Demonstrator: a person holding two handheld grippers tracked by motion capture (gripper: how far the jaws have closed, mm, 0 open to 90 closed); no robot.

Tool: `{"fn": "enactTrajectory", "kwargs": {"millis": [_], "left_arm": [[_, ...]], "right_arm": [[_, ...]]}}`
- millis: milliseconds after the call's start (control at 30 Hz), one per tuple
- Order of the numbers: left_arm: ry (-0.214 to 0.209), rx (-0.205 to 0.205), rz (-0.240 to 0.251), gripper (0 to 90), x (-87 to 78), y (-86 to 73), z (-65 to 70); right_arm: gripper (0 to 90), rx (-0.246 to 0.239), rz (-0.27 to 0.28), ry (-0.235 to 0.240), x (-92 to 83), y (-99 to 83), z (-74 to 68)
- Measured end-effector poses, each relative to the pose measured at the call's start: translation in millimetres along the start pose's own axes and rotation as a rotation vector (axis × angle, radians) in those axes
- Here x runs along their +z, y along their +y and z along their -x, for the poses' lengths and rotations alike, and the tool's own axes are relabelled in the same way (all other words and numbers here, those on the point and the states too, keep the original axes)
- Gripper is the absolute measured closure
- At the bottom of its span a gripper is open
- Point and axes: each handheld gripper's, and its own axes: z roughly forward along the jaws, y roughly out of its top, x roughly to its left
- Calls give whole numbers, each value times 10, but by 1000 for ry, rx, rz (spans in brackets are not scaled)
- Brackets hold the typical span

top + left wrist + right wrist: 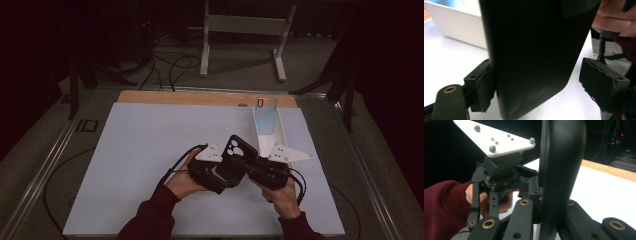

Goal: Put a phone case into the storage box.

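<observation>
The black phone case (236, 159) is in the air above the white surface (145, 150), between the two hands, near the front edge where the person sits. In the high view its back side faces up and the round camera cut-outs are at its far end. It is tilted, with the far end higher.

The right tongs (246, 168) are closed on the phone case. In the right gripper view the case (560, 170) stands on its edge between the two black jaws, and both jaws press on its lower part. The right hand (281, 194) holds this gripper from behind.

The left tongs (537, 87) are around the same case but do not grip it. In the left gripper view the case (534, 50) comes down between the pads; the left pad (482, 87) is touching or just beside its edge, and the right pad (599, 82) stands apart from it with a clear gap. So these tongs are rather wide. The left hand (184, 180) holds the gripper, and a dark red sleeve (150, 217) covers the forearm.

A grey three-cornered plate (210, 152) sits on top of the left gripper, and the right gripper view shows it too (496, 140).

A white tray (281, 134) lies on the surface behind the right gripper, well apart from the case. Something light blue (266, 117) is inside it at the far end; what it is I cannot tell.
</observation>
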Motion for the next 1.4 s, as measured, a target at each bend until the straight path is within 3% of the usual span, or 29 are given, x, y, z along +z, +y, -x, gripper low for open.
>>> {"fn": "enactTrajectory", "kwargs": {"millis": [167, 367, 633, 767, 900, 1067, 1233, 1400], "left_arm": [[26, 18, 15, 311, -46, -5, 16], [25, 18, 59, 474, -124, -42, 5], [48, 40, 62, 710, -146, -81, -1], [39, 60, 57, 792, -135, -82, 27], [40, 66, 63, 797, -128, -76, 34], [60, 88, 46, 799, -122, -63, 59], [101, 71, 60, 802, -175, -60, 20], [147, 63, 55, 802, -210, -66, -1]], "right_arm": [[865, -6, -4, -11, -7, -2, 21], [853, -11, 5, 1, -60, 3, 69], [648, -29, -16, -19, -75, -16, 87], [469, 0, -32, -3, -62, -9, 133], [398, 8, -29, -3, -45, -2, 127], [280, 8, -48, -38, -9, 9, 121], [153, 19, -52, -106, -50, 20, 138], [127, 42, -53, -158, -116, 37, 180]]}}
